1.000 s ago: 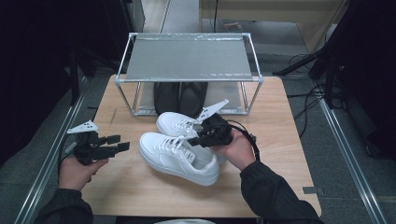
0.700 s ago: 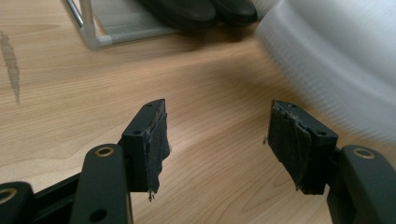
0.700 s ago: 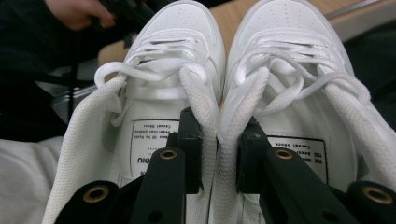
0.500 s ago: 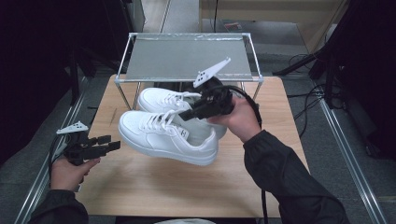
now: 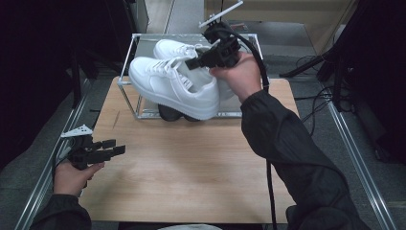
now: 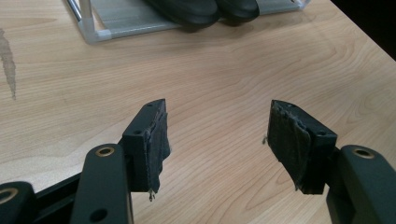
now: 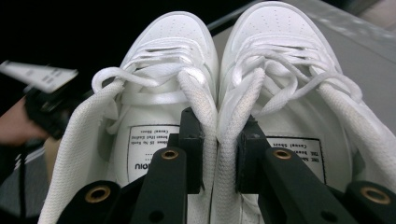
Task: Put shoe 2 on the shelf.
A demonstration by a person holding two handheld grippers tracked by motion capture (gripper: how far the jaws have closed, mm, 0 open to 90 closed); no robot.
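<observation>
Black claws [image 5: 203, 60], brass screws, dark sleeves [image 5: 287, 143]

Wooden table [image 5: 191, 182] on grey floor [image 5: 368, 120], dark surroundings.

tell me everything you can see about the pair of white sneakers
The pair of white sneakers looks like smooth leather, with perforated toes, white laces, thick soles and printed insole labels. The right tongs pinch the two inner collars together, one jaw inside each shoe, so both hang side by side in the air, toes pointing away from the hand, above the metal rack at the table's far edge.
</observation>
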